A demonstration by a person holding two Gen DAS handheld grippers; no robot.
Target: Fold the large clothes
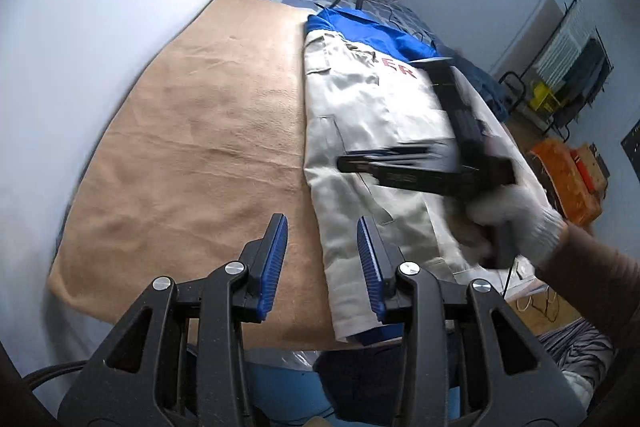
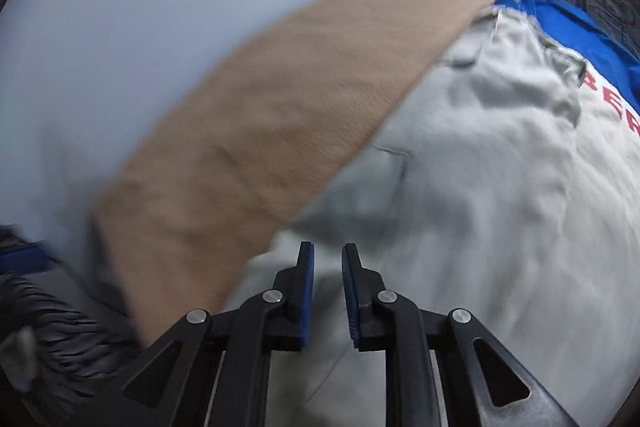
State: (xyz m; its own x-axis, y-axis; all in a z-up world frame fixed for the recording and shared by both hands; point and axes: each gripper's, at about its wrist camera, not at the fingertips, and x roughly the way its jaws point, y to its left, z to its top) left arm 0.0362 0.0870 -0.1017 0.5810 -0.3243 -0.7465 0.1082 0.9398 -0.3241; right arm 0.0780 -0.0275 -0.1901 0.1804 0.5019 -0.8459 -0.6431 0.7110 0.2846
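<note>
On the left, the tan felt-like blanket [image 1: 180,131] lies bare. The left gripper [image 1: 322,255] hovers over it with jaws apart, holding nothing. To its right lies the beige-and-blue cotton work jacket [image 1: 360,115], already folded into a long strip. It looks soft, limp and fairly heavy; I'd pinch a hem corner. Red letters read "ER". The right gripper [image 2: 328,267] hangs over the jacket, slightly parted, empty.
</note>
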